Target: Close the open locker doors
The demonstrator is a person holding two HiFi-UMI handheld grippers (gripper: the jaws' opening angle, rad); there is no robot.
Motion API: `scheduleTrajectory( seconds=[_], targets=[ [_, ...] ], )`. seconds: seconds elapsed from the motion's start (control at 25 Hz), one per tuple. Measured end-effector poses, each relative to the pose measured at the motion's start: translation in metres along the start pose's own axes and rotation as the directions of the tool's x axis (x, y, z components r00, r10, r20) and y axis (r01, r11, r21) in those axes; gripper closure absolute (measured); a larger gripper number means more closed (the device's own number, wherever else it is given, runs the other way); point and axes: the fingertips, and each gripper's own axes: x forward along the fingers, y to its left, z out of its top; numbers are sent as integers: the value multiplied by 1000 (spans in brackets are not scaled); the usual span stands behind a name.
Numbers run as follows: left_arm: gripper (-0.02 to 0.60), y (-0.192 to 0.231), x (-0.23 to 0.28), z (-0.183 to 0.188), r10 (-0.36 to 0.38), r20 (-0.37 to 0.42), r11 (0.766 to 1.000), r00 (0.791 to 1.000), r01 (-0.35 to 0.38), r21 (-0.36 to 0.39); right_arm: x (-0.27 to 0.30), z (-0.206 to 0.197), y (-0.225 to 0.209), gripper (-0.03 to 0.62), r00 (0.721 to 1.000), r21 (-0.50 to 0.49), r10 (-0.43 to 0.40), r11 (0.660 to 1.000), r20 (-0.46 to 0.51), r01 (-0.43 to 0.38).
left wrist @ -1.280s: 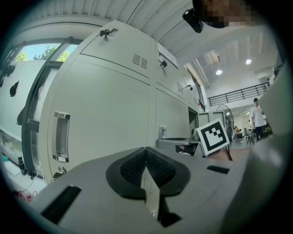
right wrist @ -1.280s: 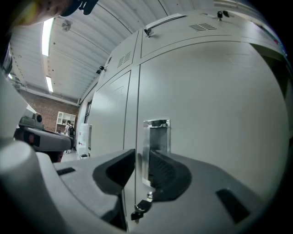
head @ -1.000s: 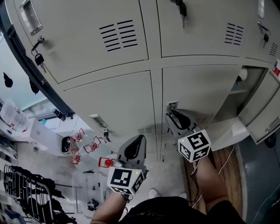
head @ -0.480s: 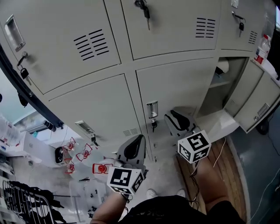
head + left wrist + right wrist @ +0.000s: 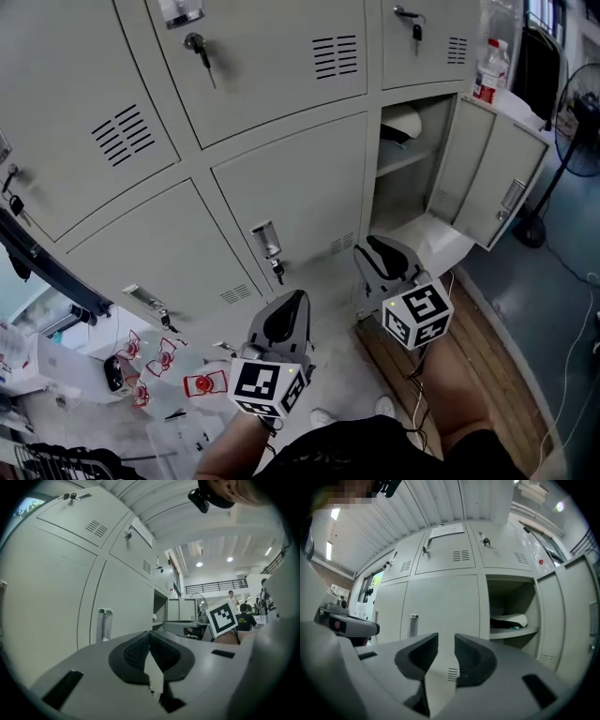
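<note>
One pale locker door [image 5: 489, 176] hangs wide open; left claw [image 5: 150, 644] closed, right claw [image 5: 446, 644] parted, empty.

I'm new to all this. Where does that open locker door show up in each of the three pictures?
Head view: the open locker door swings out at the upper right.
Left gripper view: the open locker door is small, near the centre, just right of the dark opening.
Right gripper view: the open locker door is large, at the right edge.
Shared landmark: the silver handle on the closed door left of the opening.
</note>
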Motion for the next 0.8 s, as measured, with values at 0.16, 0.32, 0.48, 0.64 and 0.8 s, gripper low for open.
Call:
scheduleTrajectory(
  seconds=[0.16,0.32,0.48,0.64,0.8],
  targets=[
    [578,-35,13,1,-88,-3,996,996,88,1,-38,0,-27,496,996,0,-89,996,-5,89],
    [578,-71,29,-3,-168,-10,986,986,168,-3,-79,-2,-58,496,984,0,-176,984,-11,176],
    [578,-109,47,-7,-232,-20,973,973,232,-11,-119,-5,-92,496,968,6,-252,968,-15,252],
    [578,-146,67,-11,-271,-28,963,962,270,-17,-154,-9,-127,496,953,14,-301,953,-18,301],
    [578,-183,87,-12,-296,-31,955,955,296,-14,-184,-15,-162,496,943,28,-333,942,-23,333]
  ],
)
